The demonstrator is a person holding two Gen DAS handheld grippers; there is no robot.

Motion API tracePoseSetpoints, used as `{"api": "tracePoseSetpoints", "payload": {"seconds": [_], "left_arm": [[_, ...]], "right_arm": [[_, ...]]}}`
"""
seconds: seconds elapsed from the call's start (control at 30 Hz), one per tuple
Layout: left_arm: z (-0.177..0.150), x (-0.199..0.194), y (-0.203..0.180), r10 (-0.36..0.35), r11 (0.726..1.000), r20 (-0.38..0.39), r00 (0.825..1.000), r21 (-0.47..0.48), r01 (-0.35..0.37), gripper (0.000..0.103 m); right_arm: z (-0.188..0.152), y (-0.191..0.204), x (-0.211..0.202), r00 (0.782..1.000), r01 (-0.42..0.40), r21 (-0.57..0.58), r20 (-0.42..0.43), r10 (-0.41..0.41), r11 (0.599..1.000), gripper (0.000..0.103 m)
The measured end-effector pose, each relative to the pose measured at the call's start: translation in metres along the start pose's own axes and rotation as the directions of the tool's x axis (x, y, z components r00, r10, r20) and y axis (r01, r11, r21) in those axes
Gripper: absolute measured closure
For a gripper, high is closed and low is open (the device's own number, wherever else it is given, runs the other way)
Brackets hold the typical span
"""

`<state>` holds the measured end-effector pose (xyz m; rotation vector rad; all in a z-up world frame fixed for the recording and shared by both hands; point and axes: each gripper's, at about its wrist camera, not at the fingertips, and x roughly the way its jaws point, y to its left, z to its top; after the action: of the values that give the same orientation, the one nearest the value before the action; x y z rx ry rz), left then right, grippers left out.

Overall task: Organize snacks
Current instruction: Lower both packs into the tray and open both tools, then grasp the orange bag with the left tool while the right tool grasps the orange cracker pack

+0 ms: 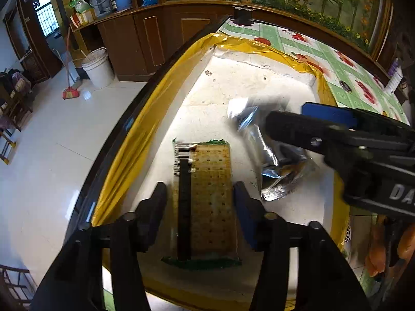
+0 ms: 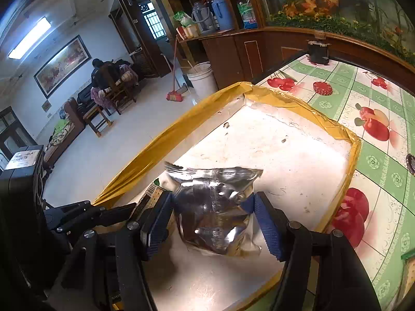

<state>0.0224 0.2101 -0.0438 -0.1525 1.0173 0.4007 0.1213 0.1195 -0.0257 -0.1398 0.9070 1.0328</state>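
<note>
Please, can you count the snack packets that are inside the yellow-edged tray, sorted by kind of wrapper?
Clear-wrapped cracker packet, between the fingers of the left gripper: 1
Silver foil packet, between the fingers of the right gripper: 1
Total in the tray: 2

We see a table (image 2: 373, 140) with a green cloth that has red fruit pictures on it. On it sits a white tray (image 1: 259, 88) with a yellow rim. In the tray lies a cracker pack (image 1: 212, 197), and beside it is a silver bag (image 2: 215, 207).
</note>
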Motion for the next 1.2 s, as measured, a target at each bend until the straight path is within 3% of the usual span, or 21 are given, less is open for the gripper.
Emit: {"api": "tracePoseSetpoints", "payload": {"seconds": [0.03, 0.2, 0.4, 0.53, 0.8, 1.0, 1.2], "left_arm": [[0.0, -0.002, -0.001, 0.012, 1.0, 0.009, 1.0, 0.0, -0.012, 0.034], [0.003, -0.018, 0.005, 0.005, 1.0, 0.042, 0.999, -0.026, -0.004, 0.033], [-0.001, -0.04, -0.002, -0.056, 0.998, 0.075, 0.996, -0.036, 0.058, 0.033], [-0.012, -0.054, -0.023, -0.136, 0.99, 0.077, 0.988, -0.014, 0.137, 0.032], [-0.033, -0.067, -0.1, -0.264, 0.954, 0.025, 0.964, 0.156, 0.257, 0.031], [-0.048, -0.072, -0.157, -0.287, 0.912, -0.02, 0.958, 0.301, 0.279, 0.031], [-0.059, -0.065, -0.19, -0.276, 0.894, -0.056, 0.96, 0.352, 0.278, 0.031]], "right_arm": [[0.0, -0.001, -0.004, 1.0, -0.004, 0.003, 0.007, 0.004, 1.0, 0.037], [-0.008, -0.011, -0.046, 0.998, 0.009, 0.031, 0.069, -0.011, 0.999, 0.037], [-0.047, -0.039, -0.114, 0.987, 0.057, 0.104, 0.142, -0.072, 0.993, 0.037], [-0.083, -0.055, -0.149, 0.979, 0.103, 0.16, 0.16, -0.129, 0.982, 0.036], [-0.167, -0.079, -0.195, 0.954, 0.227, 0.273, 0.131, -0.27, 0.935, 0.035], [-0.199, -0.093, -0.212, 0.936, 0.304, 0.308, 0.082, -0.343, 0.902, 0.035], [-0.212, -0.107, -0.236, 0.905, 0.375, 0.292, 0.091, -0.416, 0.88, 0.036]]}}
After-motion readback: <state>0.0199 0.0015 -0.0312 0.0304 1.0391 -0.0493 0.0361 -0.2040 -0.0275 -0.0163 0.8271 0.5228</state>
